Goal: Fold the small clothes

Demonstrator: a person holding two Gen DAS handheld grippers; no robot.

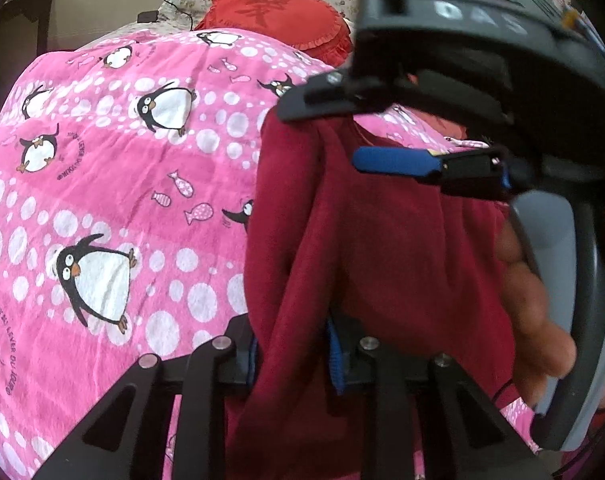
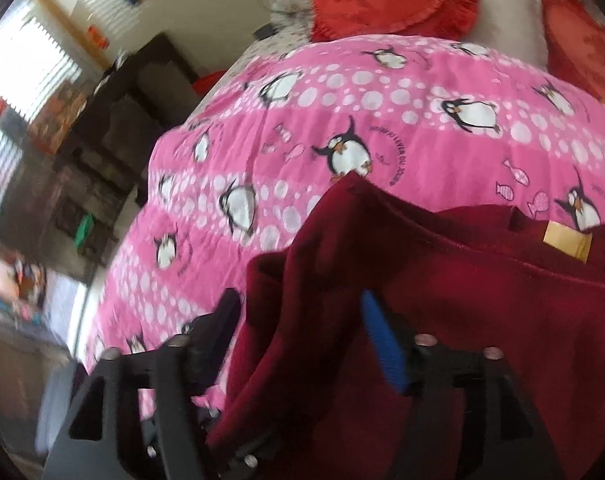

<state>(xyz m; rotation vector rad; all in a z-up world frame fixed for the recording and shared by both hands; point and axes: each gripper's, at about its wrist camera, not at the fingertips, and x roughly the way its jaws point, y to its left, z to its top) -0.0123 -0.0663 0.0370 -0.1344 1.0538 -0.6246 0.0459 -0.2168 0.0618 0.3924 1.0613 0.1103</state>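
Both tongs, left (image 1: 294,354) and right (image 2: 302,344), clamp the dark red fleece garment (image 1: 382,248). It hangs above the bed's pink penguin-print blanket (image 1: 114,184), near its front edge.

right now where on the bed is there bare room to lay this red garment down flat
The widest bare patch is the pink penguin blanket left of the dark red garment, running up toward the red round cushion. The right wrist view shows the same open stretch beyond the garment's raised edge. It is crowded at the head of the bed with cushions, and around the right gripper.

Bare pink blanket (image 1: 102,184) leftward — cushion (image 1: 278,12) probably beyond
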